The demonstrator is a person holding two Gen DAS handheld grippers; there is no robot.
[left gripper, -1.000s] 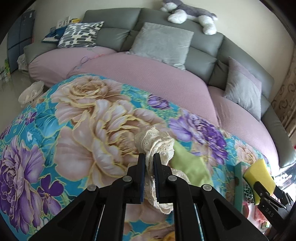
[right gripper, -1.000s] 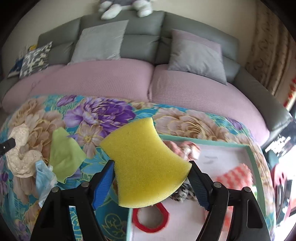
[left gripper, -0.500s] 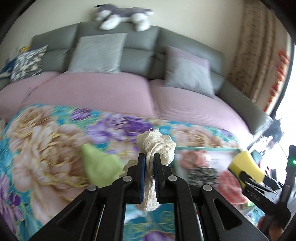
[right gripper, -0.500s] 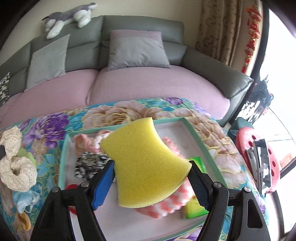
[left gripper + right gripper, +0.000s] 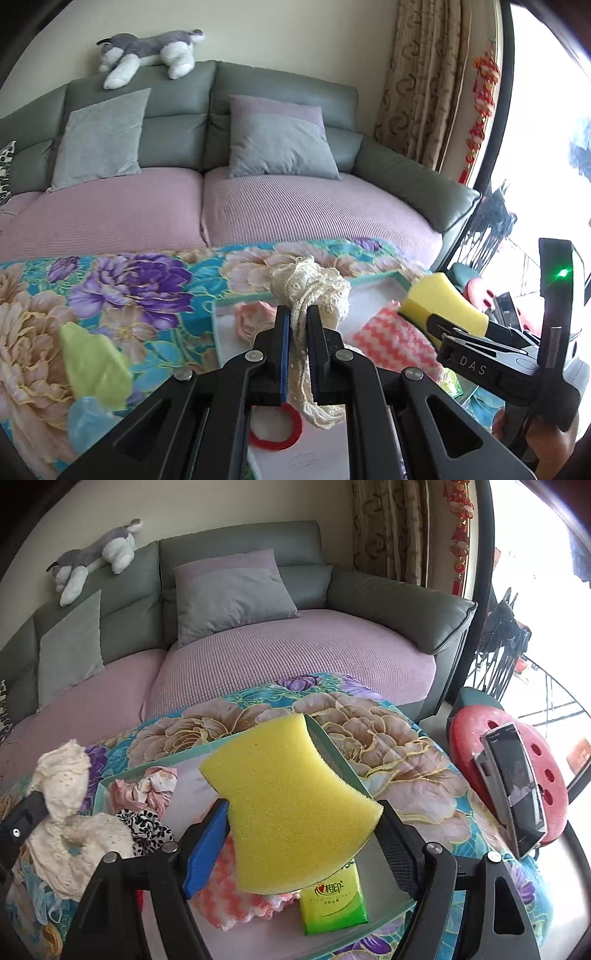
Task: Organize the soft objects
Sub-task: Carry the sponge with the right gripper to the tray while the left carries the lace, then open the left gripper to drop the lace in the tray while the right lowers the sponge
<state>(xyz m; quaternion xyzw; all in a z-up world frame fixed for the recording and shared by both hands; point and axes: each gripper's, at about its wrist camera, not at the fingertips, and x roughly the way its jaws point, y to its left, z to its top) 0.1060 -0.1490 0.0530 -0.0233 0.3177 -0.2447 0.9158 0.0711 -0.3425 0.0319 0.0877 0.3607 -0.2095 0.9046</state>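
Left gripper (image 5: 298, 334): jaws pinched nearly together on a cream lace scrunchie (image 5: 314, 291), lace bunched above the fingertips, a loop trailing below them. It hangs over the near-left part of the green-rimmed tray (image 5: 373, 277).

Right gripper (image 5: 301, 834): jaws spread wide, clamped on the 2 narrow sides of a yellow sponge (image 5: 291, 805), held above the tray's right half. A hand (image 5: 546, 441) shows at the grip's base in the left wrist view.

Tray sits on a floral tablecloth (image 5: 129, 291), teal with purple and peach blooms. In the tray: a pink-and-white zigzag cloth (image 5: 236, 897), a green tissue pack (image 5: 334, 901) beside it, a pink patterned fabric piece (image 5: 151, 784) at the far-left corner, a black-and-white patterned scrunchie (image 5: 146, 825), a red hair ring (image 5: 275, 430) near the front-left.

On the tablecloth left of the tray: a light green cloth (image 5: 92, 360), a pale blue item (image 5: 86, 417) touching its near edge.

Behind the table: grey sofa (image 5: 280, 96) with mauve seat covers, 2 grey cushions (image 5: 280, 146), a plush husky (image 5: 147, 50) lying along the backrest. To the right, a red perforated stool (image 5: 476, 746) with a phone (image 5: 515, 786) propped on it.
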